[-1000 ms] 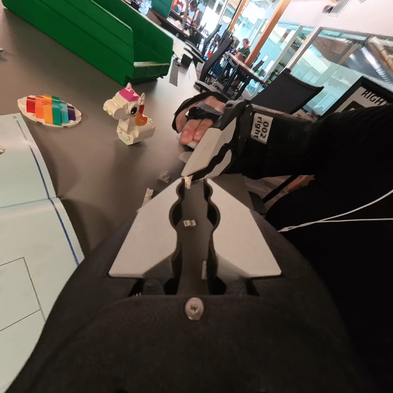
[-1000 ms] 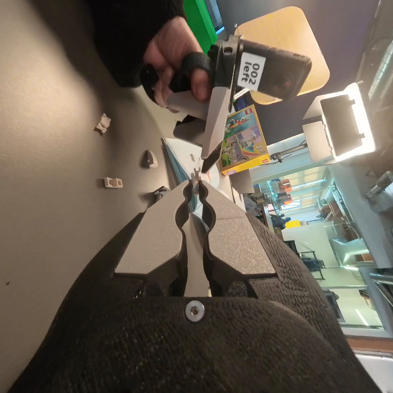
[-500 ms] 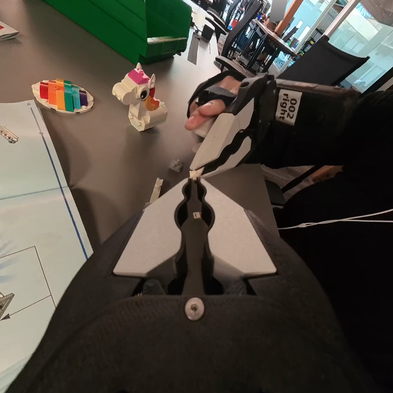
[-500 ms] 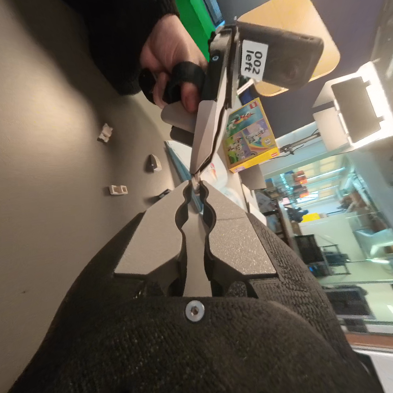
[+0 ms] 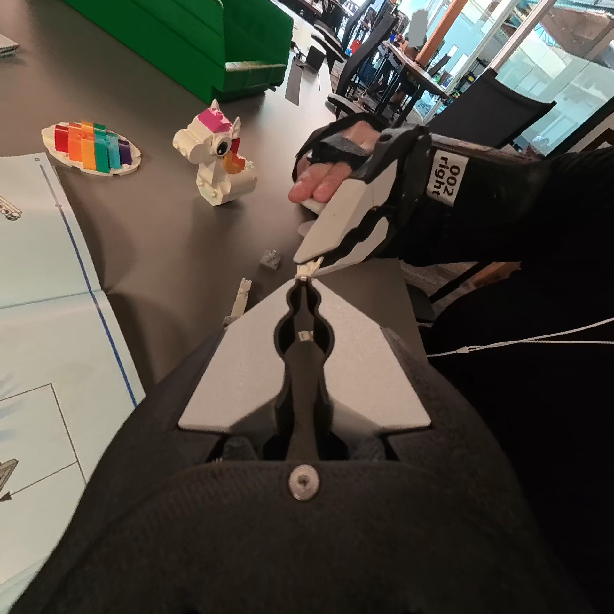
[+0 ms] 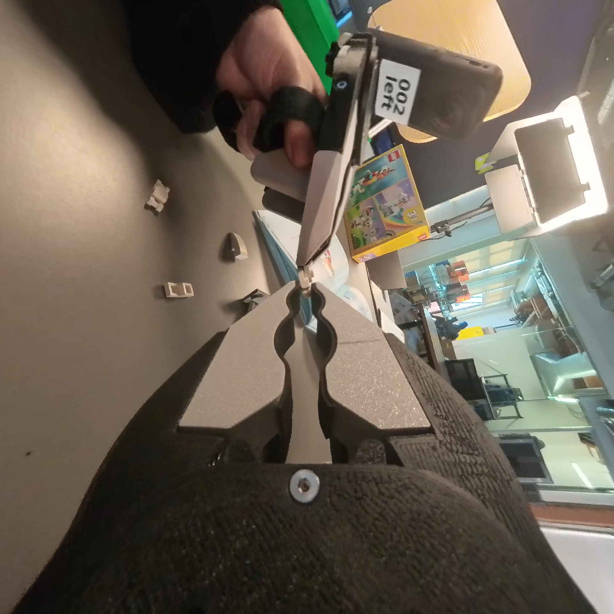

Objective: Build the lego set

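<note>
My left gripper (image 5: pixel 303 279) is shut on a small white lego piece (image 5: pixel 305 270), held above the dark table (image 5: pixel 159 239). My right gripper (image 5: pixel 310 262) comes in from the right and meets it tip to tip, shut on a small white piece too. In the right wrist view my right gripper (image 6: pixel 304 286) pinches the white piece (image 6: pixel 305 277), and the left gripper's fingertips (image 6: pixel 307 257) touch it from above. Where one piece ends and the other begins is too small to tell. A built white unicorn (image 5: pixel 216 159) and a rainbow plate (image 5: pixel 91 149) stand on the table beyond.
An open instruction booklet (image 5: pixel 40 299) lies at left, green bins (image 5: pixel 186 36) at the back. Loose pieces lie near the tips: a grey one (image 5: pixel 270 259), a long white one (image 5: pixel 242 297), and several others (image 6: pixel 177 289). The set's box (image 6: pixel 385 212) stands farther off. My left and right fingertips are right by each other. Left tips and right tips are each some 20 centimetres from the rainbow plate (image 5: pixel 91 149).
The left gripper's fingers have closed from a small gap. Both grippers have stayed tip to tip while the views shifted slightly toward the table.
</note>
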Motion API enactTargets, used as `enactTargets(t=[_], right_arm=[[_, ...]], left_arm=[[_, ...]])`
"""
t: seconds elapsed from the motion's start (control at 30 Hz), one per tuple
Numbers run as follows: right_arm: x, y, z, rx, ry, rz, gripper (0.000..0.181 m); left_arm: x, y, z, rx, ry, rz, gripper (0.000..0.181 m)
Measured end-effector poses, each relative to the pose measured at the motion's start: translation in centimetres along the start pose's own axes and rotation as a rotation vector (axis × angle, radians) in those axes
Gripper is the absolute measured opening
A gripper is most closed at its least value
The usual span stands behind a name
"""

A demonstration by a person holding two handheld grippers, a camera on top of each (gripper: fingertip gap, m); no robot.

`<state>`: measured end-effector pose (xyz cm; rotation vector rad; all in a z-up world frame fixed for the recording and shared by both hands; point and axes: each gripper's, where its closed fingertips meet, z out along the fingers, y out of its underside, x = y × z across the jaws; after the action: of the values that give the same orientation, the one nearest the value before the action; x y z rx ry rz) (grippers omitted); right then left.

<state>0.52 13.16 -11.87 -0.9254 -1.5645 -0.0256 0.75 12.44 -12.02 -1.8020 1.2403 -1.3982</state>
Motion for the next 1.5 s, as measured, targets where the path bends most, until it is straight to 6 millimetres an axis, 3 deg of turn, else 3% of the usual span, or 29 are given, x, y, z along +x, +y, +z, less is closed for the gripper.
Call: enactTargets(t=[0.6, 0.87, 1.0, 1.1, 1.33, 1.5], right_arm=[[-1.1, -4.4, -1.9, 0.284, -0.117, 0.070, 0.002], [-0.9, -4.5, -1.9, 0.304, -0.115, 0.131, 0.004], [-1.3, -4.6, -1.7, 0.302, -0.119, 0.114, 0.019], [-2.1, -4.8, -1.6, 0.305, -0.154, 0.095, 0.008], [-1.9, -5.6, -2.0, 0.325, -0.187, 0.134, 0.006], [-1.0, -4.7, -1.8, 0.292, -0.128, 0.109, 0.006]], left_arm=[[4.9, 1.0, -0.9, -0.038, 0.382, -0.011, 0.002], [4.7, 0.8, -0.9, -0.028, 0.382, -0.027, 0.002], [4.8, 1.6, -0.3, -0.075, 0.370, -0.021, 0.002], [4.9, 1.7, -0.2, -0.081, 0.382, -0.028, 0.002], [5.7, 1.5, -0.5, -0.067, 0.437, -0.034, 0.002], [4.8, 0.6, -0.3, 0.006, 0.389, -0.044, 0.002]])
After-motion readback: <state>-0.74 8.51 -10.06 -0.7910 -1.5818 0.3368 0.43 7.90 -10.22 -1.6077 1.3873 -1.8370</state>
